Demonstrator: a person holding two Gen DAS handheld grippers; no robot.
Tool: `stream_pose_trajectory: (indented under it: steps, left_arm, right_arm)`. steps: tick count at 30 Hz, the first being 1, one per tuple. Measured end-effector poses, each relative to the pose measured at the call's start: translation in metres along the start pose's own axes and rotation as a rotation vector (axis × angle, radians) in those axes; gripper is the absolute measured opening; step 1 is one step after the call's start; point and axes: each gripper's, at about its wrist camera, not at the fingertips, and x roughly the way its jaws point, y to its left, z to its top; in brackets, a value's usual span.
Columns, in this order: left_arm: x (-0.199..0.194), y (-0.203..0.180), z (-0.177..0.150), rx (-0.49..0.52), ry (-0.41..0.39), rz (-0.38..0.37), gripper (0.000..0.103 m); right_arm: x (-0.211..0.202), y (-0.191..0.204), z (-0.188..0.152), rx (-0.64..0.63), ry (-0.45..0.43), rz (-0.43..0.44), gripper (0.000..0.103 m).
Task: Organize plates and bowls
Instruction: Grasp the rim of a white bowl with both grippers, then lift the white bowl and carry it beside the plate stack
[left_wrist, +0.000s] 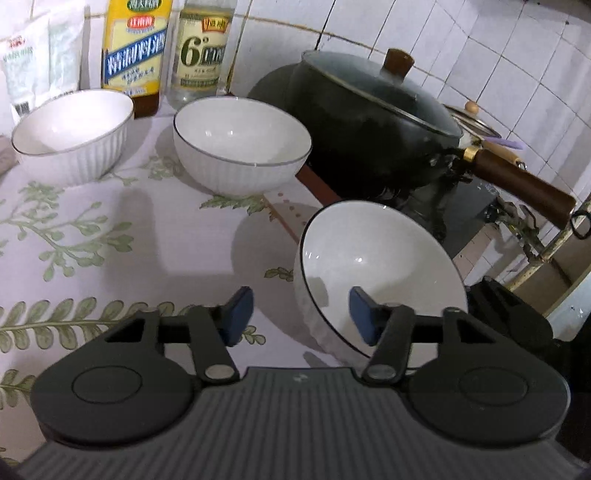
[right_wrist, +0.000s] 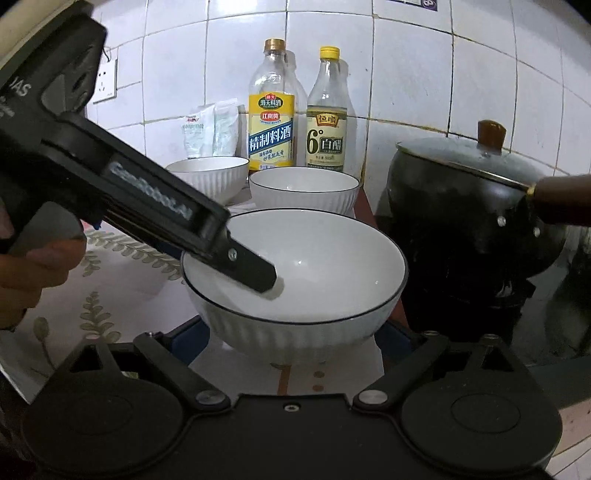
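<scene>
near bowl (right_wrist: 295, 284) at worktop's (left_wrist: 110, 240) stove-side edge. left gripper (left_wrist: 301, 314) open astride its rim, one finger inside; right gripper (right_wrist: 291, 332) open around its base. risk: uneven pinch tips bowl toward pot (right_wrist: 472, 221).

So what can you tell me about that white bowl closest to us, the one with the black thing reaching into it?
The nearest bowl is white, glossy like ceramic, with a thin dark rim line and ribbed outer wall. It is empty and sits upright on the leaf-patterned cloth, in front of two similar bowls, beside the black pot. The left tool straddles its rim, one finger inside; whether the pads press it is unclear. The right tool's fingers flank it, open.
</scene>
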Motion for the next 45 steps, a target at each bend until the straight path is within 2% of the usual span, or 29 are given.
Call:
stream_pose_trajectory:
  steps: [6,10,14,17,30,38,45]
  left_arm:
    - [0.003,0.000,-0.002,-0.002,0.013,-0.038,0.024]
    - [0.003,-0.003,-0.003,0.014,0.027,-0.017,0.023]
    - [-0.005,0.002,-0.003,0.006,0.028,-0.028,0.023]
    - [-0.016,0.003,-0.005,0.018,0.003,-0.014,0.024]
    - [-0.092,0.017,-0.015,-0.009,-0.101,0.024,0.023]
    - [-0.137,0.051,-0.027,-0.084,-0.165,0.073,0.023]
    - [-0.160,0.086,-0.028,-0.131,-0.190,0.157,0.023]
  right_arm:
    - [0.003,0.000,0.001,0.015,-0.020,0.008,0.099]
    - [0.005,0.009,0.004,-0.038,-0.032,-0.013,0.099]
    - [0.005,0.003,0.005,0.035,-0.009,0.045,0.098]
    - [0.005,0.007,0.006,0.043,-0.027,0.071,0.098]
    - [-0.029,0.061,0.038,-0.093,-0.135,0.119,0.098]
    - [-0.027,0.107,0.062,-0.178,-0.163,0.190,0.098]
    - [-0.006,0.139,0.080,-0.182,-0.163,0.284,0.098]
